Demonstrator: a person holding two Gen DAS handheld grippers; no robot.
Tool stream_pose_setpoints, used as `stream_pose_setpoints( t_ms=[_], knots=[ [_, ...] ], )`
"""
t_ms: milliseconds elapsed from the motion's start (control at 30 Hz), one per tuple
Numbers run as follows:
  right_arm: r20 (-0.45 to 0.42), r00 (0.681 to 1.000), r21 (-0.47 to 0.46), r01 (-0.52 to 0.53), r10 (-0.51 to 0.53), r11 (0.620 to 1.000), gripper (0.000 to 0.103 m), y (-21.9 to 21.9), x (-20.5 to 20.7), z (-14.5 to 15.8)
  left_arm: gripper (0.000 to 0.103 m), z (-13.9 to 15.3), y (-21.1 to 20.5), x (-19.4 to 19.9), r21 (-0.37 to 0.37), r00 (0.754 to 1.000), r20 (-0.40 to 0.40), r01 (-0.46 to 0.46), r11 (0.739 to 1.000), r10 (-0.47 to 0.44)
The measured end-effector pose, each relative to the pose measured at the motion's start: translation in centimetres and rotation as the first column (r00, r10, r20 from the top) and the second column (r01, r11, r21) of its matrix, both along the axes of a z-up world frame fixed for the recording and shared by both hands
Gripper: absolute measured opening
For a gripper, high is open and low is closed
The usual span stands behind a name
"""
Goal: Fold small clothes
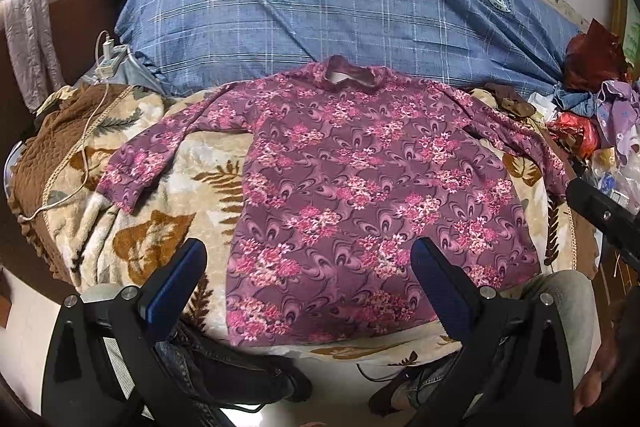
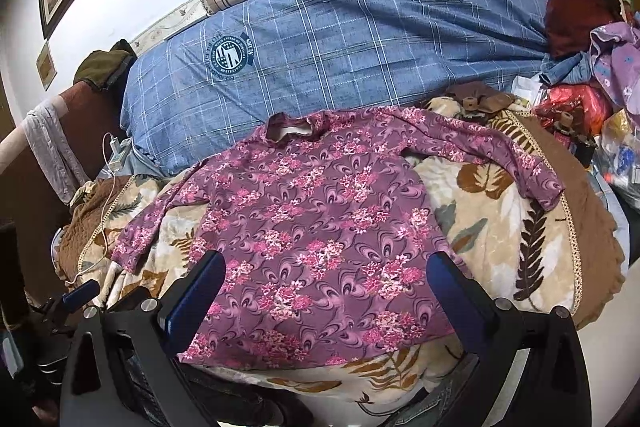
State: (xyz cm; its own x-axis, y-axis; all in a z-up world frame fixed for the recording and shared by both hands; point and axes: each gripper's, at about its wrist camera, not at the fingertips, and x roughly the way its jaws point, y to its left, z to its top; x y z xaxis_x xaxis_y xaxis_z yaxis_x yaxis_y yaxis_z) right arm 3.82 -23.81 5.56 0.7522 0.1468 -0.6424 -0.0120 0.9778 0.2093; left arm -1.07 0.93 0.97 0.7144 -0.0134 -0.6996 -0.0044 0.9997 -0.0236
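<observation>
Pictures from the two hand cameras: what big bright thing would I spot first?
The purple flowery shirt, spread flat with both sleeves out on the leaf-patterned blanket. Behind it lies a big blue checked quilt. Both the left gripper and right gripper hang open above the shirt's hem.

The purple floral top point(image 1: 360, 187) lay flat on the leaf-patterned blanket point(image 1: 132, 239), collar toward the blue quilt point(image 1: 340, 15), sleeves spread, while the left gripper point(image 1: 308, 267) hovered wide apart above its hem.
</observation>
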Motion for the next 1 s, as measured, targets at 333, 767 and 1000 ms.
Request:
stream_pose_setpoints(
  t_ms=[333, 767, 1000],
  knots=[
    [-0.011, 0.993, 0.102, 0.120, -0.119, 0.987, 0.083, -8.0, 4.5, -0.2, 0.103, 0.9, -6.5, 7.1, -0.071, 0.980, -0.026, 0.193, 0.979, -0.195],
    [-0.144, 0.899, 0.060, 0.425, -0.414, 0.903, 0.081, -25.4, 13.8, -6.1, 0.103, -0.6, -23.3, 20.4, -0.292, 0.860, -0.138, 0.440, 0.850, -0.492],
    [-0.196, 0.896, 0.025, 0.412, -0.399, 0.911, 0.074, -26.3, 15.7, -10.9, 0.103, -3.7, -32.6, 26.0, -0.419, 0.754, -0.241, 0.487, 0.766, -0.611]
  ],
)
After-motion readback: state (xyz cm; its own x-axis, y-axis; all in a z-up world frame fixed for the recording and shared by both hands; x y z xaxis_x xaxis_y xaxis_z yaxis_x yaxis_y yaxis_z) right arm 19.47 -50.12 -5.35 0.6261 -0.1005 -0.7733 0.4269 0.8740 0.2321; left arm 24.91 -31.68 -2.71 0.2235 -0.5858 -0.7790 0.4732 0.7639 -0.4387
